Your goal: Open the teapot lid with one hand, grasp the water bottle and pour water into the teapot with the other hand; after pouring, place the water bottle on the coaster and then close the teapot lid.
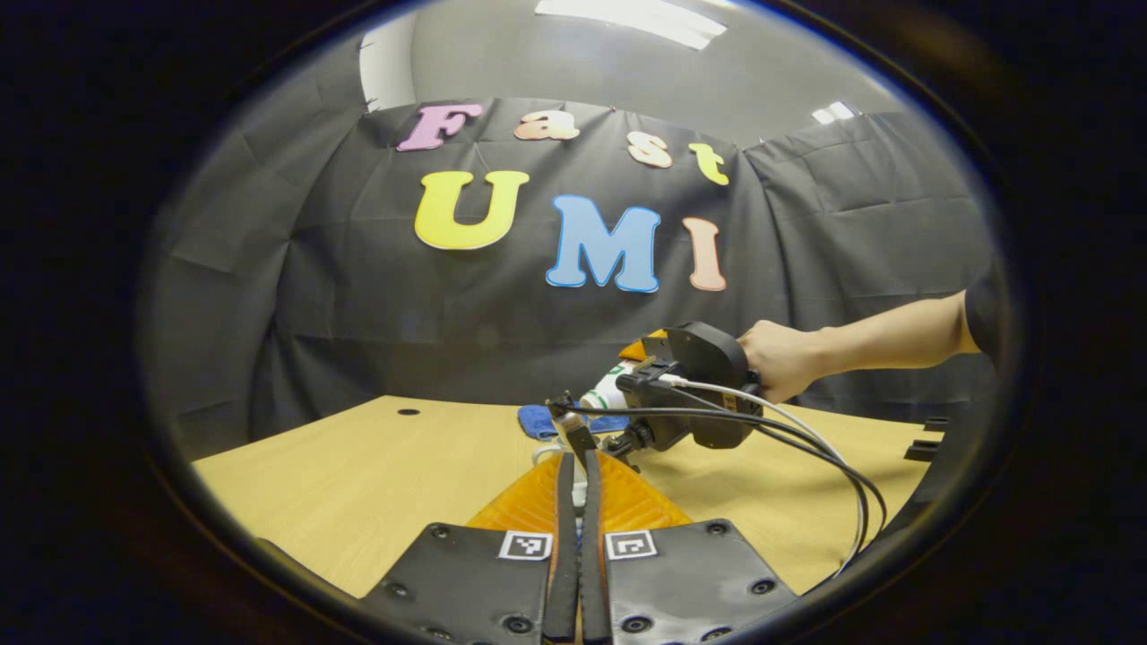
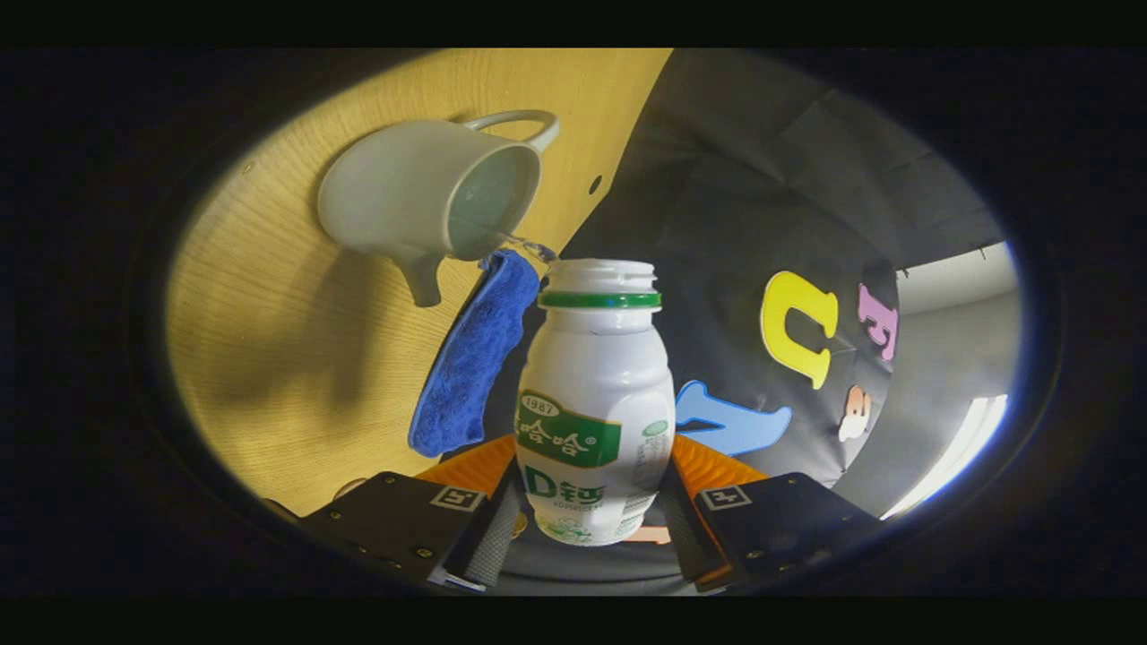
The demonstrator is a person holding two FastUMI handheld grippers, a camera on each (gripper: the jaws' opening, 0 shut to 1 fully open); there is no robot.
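Observation:
In the right gripper view my right gripper (image 2: 591,524) is shut on a white water bottle (image 2: 596,403) with a green neck ring and no cap. The bottle is tipped, and a thin stream of water runs from its mouth into the open white teapot (image 2: 421,202), which has no lid on. A blue coaster (image 2: 470,358) lies beside the teapot. In the left gripper view my left gripper (image 1: 576,459) is shut, with a white sliver of the teapot lid (image 1: 543,452) showing at its fingertips. Just beyond them the tilted bottle (image 1: 609,391) shows again.
The light wooden table (image 1: 358,484) has a small dark hole (image 1: 408,412) near its back edge. A person's hand (image 1: 780,367) holds the right gripper's body, and cables (image 1: 842,475) trail from it over the table's right side. Small black blocks (image 1: 923,448) sit at the far right.

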